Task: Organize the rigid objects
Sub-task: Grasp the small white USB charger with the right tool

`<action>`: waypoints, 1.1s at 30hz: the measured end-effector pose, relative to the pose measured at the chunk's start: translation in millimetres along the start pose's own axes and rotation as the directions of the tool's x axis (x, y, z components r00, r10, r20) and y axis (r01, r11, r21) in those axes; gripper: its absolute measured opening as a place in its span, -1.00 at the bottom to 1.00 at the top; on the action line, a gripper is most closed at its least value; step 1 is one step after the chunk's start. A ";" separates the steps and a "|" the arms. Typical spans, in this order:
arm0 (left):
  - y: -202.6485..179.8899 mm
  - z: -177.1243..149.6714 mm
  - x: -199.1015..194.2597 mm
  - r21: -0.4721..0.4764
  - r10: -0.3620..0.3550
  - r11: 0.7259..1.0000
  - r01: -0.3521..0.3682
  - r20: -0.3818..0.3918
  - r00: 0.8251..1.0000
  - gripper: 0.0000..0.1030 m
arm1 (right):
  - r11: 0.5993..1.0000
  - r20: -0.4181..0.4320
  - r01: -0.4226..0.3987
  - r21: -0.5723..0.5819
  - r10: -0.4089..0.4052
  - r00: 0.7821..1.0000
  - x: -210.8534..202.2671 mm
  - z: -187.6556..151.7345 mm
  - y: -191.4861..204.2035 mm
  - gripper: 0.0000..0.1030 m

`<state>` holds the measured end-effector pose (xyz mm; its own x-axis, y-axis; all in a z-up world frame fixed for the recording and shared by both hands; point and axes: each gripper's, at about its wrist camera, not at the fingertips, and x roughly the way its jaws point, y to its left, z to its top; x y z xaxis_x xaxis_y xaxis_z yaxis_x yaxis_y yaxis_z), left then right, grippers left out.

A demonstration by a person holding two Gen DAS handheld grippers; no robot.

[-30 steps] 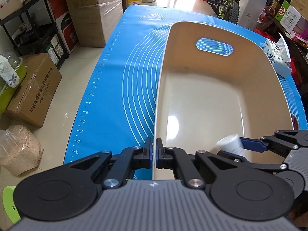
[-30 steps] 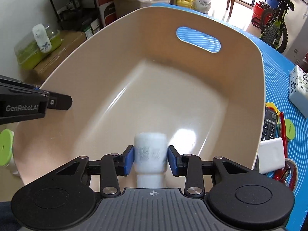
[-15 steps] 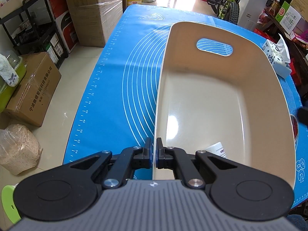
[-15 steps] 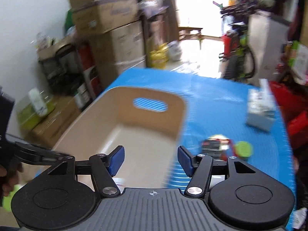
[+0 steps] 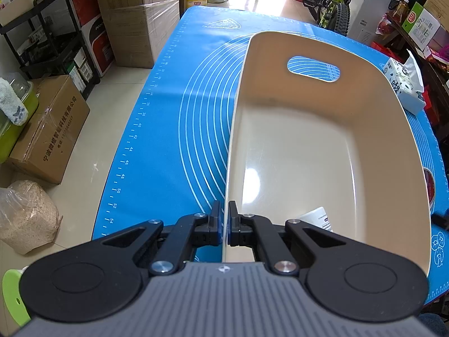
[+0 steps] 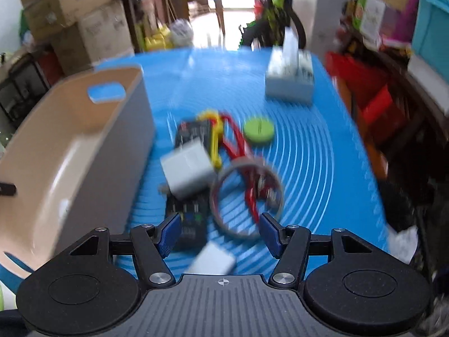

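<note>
Two tongs | your left tongs (image 5: 224, 226) clenched on beige bin (image 5: 322, 151) left rim | white bottle (image 5: 317, 219) lies inside bin, near end | your right tongs (image 6: 220, 236) released, above blurred clutter right of bin: tape ring (image 6: 247, 199), white adapter (image 6: 188, 168), green lid (image 6: 258, 130).

Left gripper (image 5: 224, 226): fingers (image 5: 215, 226) drawn nearly together, pinching a thin upright wall edge between the pads, body level and pointing forward. Right gripper (image 6: 220, 231): fingers (image 6: 169, 231) spread wide with nothing between the blue pads, held above the counter, tilted slightly downward. Right view is motion-blurred.
</note>
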<state>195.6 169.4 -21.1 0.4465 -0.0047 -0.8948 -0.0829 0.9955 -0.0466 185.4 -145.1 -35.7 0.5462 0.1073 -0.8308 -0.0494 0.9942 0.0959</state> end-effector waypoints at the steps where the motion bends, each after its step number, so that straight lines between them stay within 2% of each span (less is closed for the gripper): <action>1: 0.8 0.0 0.0 0.000 -0.001 1.000 0.001 0.000 1.000 -0.89 | 1.000 -0.017 -0.001 0.013 0.001 1.000 5.7 -5.4 0.9 0.33; 9: 1.1 0.0 0.0 0.000 0.000 1.000 0.000 0.000 1.000 -0.86 | 0.996 -0.095 0.078 0.038 -0.074 0.993 38.6 -21.6 8.6 0.33; 12: 1.5 -0.1 -0.3 0.001 0.003 1.000 -0.003 0.000 1.000 -0.84 | 0.995 -0.119 0.080 0.058 -0.073 0.990 46.5 -19.3 7.7 0.33; 18: 1.6 -0.5 -0.4 0.002 0.004 1.000 -0.004 0.001 1.000 -0.83 | 0.995 -0.169 0.097 0.014 -0.093 0.981 59.2 -17.2 17.3 0.34; 19: 1.7 -0.5 -0.4 0.002 0.003 1.000 -0.003 0.001 1.000 -0.83 | 0.995 -0.169 0.101 0.006 -0.099 0.981 59.5 -18.2 18.8 0.35; 21: 1.4 -0.5 -0.4 0.002 0.004 1.000 -0.004 0.001 1.000 -0.83 | 0.996 -0.162 0.093 0.005 -0.091 0.983 58.6 -19.0 19.3 0.24; 23: 1.3 -0.5 -0.5 0.004 0.005 1.000 -0.005 0.001 1.000 -0.83 | 0.996 -0.150 0.085 -0.003 -0.085 0.985 55.8 -20.1 20.6 -0.04; 27: 1.0 -0.7 -0.6 0.005 0.005 1.000 -0.005 0.001 1.000 -0.83 | 0.997 -0.127 0.072 -0.039 -0.077 0.989 53.7 -20.2 25.3 -0.14; 33: 1.0 -0.7 -0.6 0.005 0.005 1.000 -0.006 0.001 1.000 -0.82 | 0.995 -0.044 0.072 -0.071 -0.076 0.996 36.3 -21.4 28.7 -0.18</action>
<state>194.6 170.3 -21.0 0.4469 0.0009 -0.8946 -0.0810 0.9959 -0.0395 186.0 -112.4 -74.8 0.5109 0.0323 -0.8590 -0.0690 0.9976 -0.0035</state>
